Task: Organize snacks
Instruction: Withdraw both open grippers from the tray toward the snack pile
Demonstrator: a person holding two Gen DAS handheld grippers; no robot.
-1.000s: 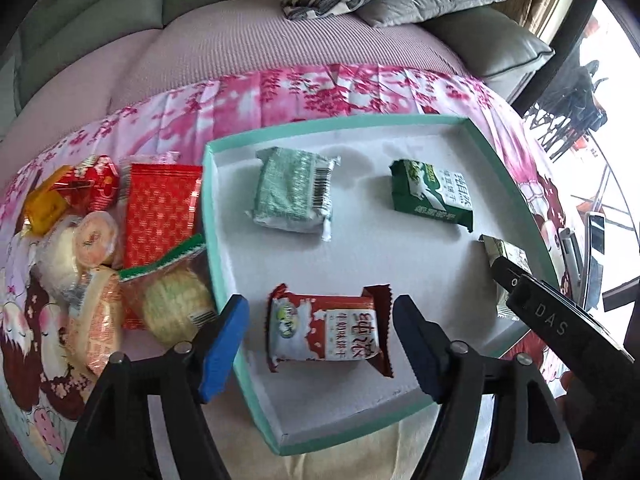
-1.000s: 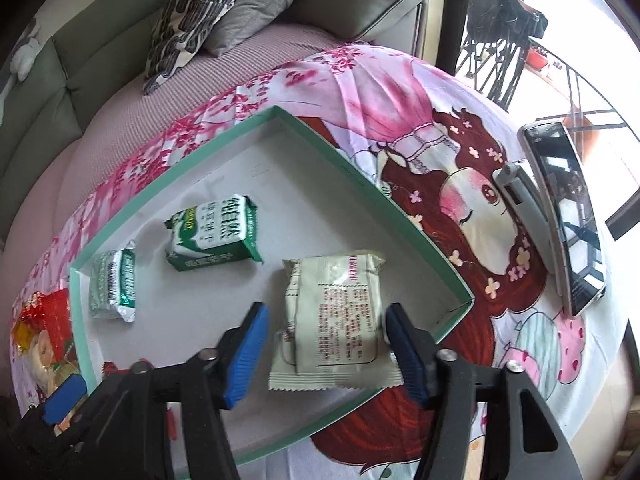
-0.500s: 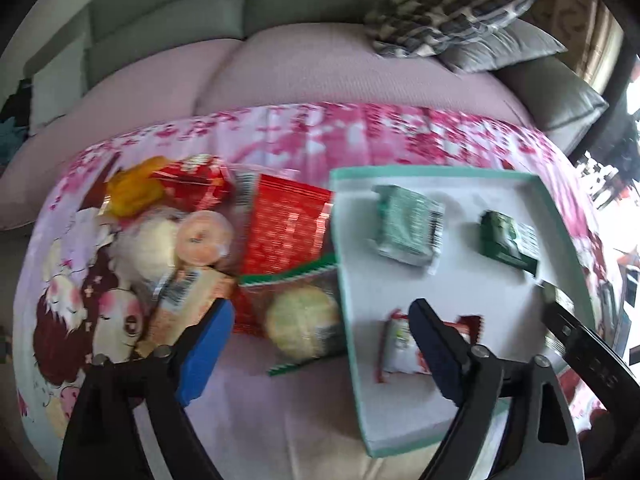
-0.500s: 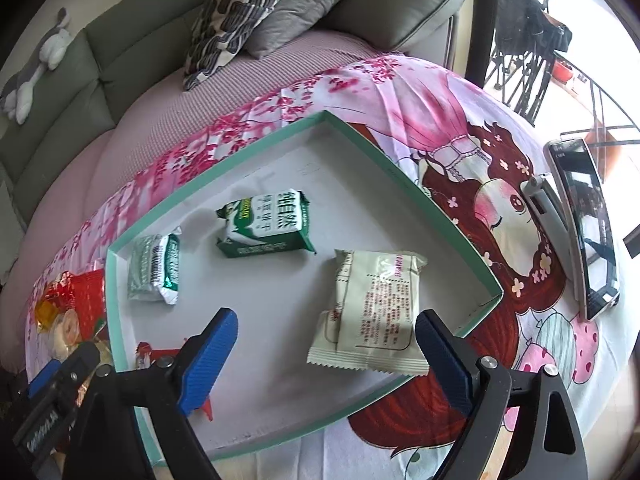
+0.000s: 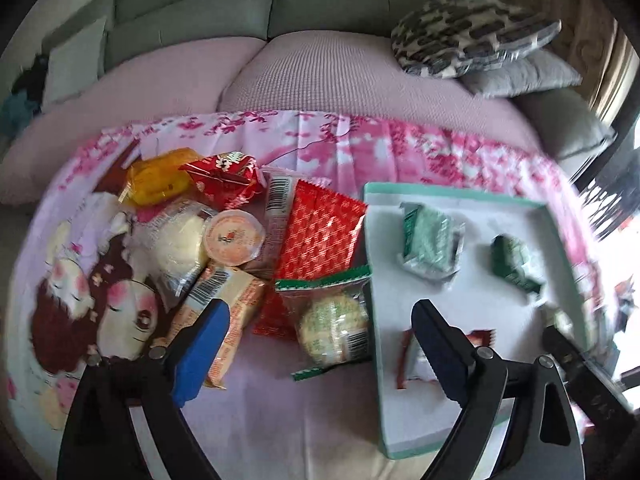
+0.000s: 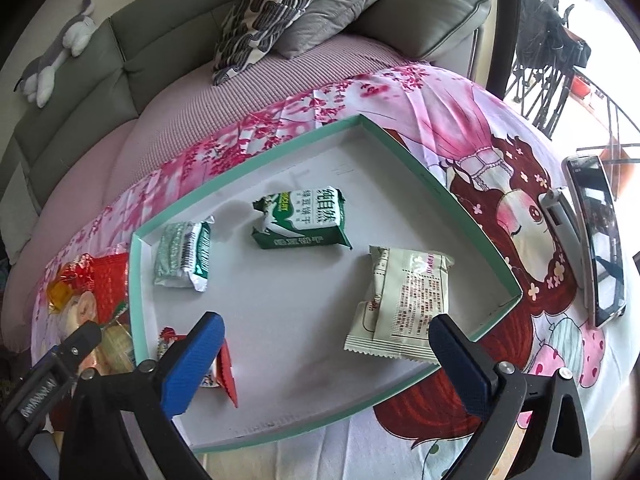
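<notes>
A shallow white tray with a teal rim (image 6: 436, 188) (image 5: 460, 200) holds a dark green biscuit pack (image 6: 304, 220), a pale green pack (image 6: 184, 256), a cream pack (image 6: 400, 304) and a red pack (image 6: 220, 364). A heap of loose snacks lies left of the tray: a red foil pack (image 5: 320, 232), a round green-wrapped cake (image 5: 332, 320), an orange jelly cup (image 5: 236, 236), a yellow pack (image 5: 160, 178). My left gripper (image 5: 320, 348) is open and empty above the round cake. My right gripper (image 6: 324, 364) is open and empty over the tray's near part.
A phone (image 6: 600, 236) and a small grey device (image 6: 560, 220) lie on the pink cartoon cloth right of the tray. A grey sofa with cushions (image 6: 276, 12) and a plush toy (image 6: 56, 52) stands behind.
My left gripper has swung left from the red pack in the tray to the snack heap. My right gripper has opened wider and drawn back from the cream pack.
</notes>
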